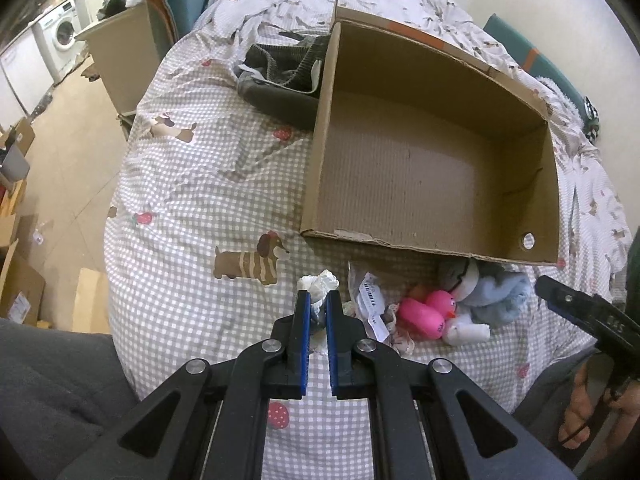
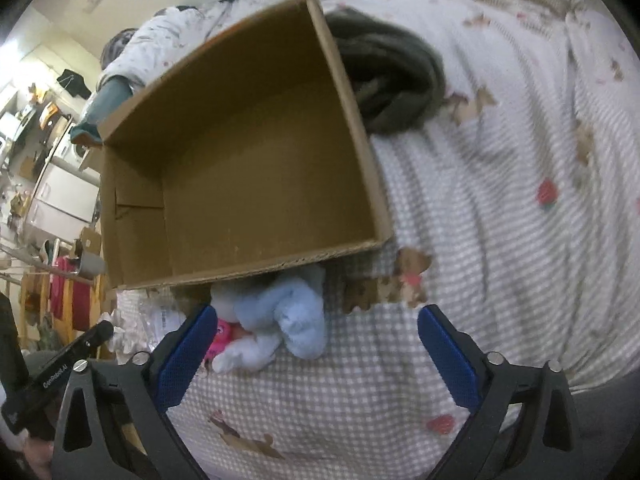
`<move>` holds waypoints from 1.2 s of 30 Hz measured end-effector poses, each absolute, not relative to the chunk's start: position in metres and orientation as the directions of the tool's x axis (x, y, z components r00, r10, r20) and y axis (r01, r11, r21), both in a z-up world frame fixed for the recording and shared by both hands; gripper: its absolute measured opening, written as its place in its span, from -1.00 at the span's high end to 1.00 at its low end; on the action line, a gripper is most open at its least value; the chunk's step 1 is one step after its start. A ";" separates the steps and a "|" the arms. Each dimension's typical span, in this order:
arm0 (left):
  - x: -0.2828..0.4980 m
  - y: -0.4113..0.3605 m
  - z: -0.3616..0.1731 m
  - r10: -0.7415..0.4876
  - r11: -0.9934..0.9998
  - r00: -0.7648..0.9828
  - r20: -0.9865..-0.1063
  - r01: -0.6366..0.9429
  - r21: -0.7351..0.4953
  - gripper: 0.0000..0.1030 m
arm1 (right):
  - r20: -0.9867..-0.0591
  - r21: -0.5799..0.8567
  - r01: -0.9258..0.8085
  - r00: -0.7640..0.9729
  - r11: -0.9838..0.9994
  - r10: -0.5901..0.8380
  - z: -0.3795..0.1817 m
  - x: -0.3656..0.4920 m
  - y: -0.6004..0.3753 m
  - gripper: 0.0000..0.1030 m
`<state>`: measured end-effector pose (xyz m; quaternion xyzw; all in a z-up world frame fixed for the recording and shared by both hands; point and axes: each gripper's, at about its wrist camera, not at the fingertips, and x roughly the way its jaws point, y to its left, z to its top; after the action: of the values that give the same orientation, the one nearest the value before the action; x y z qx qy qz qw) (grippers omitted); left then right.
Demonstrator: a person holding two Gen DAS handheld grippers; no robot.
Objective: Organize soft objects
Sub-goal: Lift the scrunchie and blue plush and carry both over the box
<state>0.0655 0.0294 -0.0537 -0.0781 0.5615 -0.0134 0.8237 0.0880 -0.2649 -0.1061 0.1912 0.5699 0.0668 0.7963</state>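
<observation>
An open, empty cardboard box [image 1: 404, 184] lies on the checked bedspread; it also shows in the right wrist view [image 2: 256, 168]. My left gripper [image 1: 318, 300] is shut on a small white fabric piece [image 1: 320, 280] just in front of the box. Beside it lie a crinkly plastic packet with a barcode [image 1: 370, 300], a pink soft toy [image 1: 428, 312] and a light blue and white plush [image 1: 492, 296]. My right gripper [image 2: 316, 340] is open and empty, with the blue plush [image 2: 288, 312] and pink toy [image 2: 226, 336] between and just ahead of its fingers.
A dark grey garment [image 1: 280, 76] lies on the bed beside the box, also seen in the right wrist view [image 2: 392, 80]. The bed edge drops to the floor on the left, where cardboard boxes [image 1: 20, 280] and a washing machine [image 1: 60, 36] stand.
</observation>
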 end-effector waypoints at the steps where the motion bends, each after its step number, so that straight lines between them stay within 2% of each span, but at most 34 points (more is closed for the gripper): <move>1: 0.066 0.029 -0.054 -0.110 0.987 0.369 -0.923 -0.066 -0.144 0.86 | -0.883 0.387 0.115 0.333 0.915 0.332 -0.109 0.090 -0.263 -1.00; 5: 0.066 0.028 -0.055 -0.110 0.988 0.364 -0.925 -0.063 -0.143 0.86 | -0.890 0.393 0.101 0.291 0.914 0.351 -0.121 0.096 -0.252 -0.95; 7: 0.066 0.027 -0.054 -0.111 0.988 0.366 -0.924 -0.062 -0.143 0.86 | -0.894 0.392 0.096 0.274 0.915 0.354 -0.126 0.097 -0.245 -0.76; 12: 0.067 0.024 -0.057 -0.104 0.990 0.360 -0.927 -0.055 -0.132 0.86 | -0.904 0.365 0.087 0.273 0.927 0.330 -0.133 0.104 -0.237 -0.70; 14: 0.067 0.024 -0.058 -0.103 0.990 0.361 -0.927 -0.055 -0.131 0.86 | -0.901 0.372 0.072 0.268 0.926 0.341 -0.135 0.108 -0.230 -0.40; 16: 0.067 0.025 -0.057 -0.101 0.990 0.365 -0.925 -0.058 -0.130 0.86 | -0.898 0.386 0.054 0.250 0.921 0.361 -0.139 0.113 -0.218 0.23; 18: 0.067 0.027 -0.057 -0.099 0.989 0.369 -0.924 -0.066 -0.132 0.86 | -0.905 0.373 0.044 0.240 0.927 0.352 -0.142 0.112 -0.213 0.29; 21: 0.068 0.032 -0.058 -0.106 0.987 0.366 -0.925 -0.075 -0.143 0.86 | -0.904 0.354 0.016 0.261 0.935 0.338 -0.138 0.109 -0.206 0.51; 25: 0.068 0.035 -0.057 -0.102 0.986 0.372 -0.923 -0.085 -0.143 0.86 | -0.890 0.352 -0.004 0.307 0.936 0.337 -0.126 0.099 -0.204 0.60; 36: 0.063 0.037 -0.050 -0.093 0.987 0.405 -0.910 -0.082 -0.137 0.86 | -0.817 0.376 -0.075 0.443 0.923 0.369 -0.081 0.063 -0.208 0.65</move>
<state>0.0626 0.0374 -0.0504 -0.0801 0.5455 -0.0033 0.8343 0.0635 -0.2078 -0.0807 0.1437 0.5106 0.1326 0.8373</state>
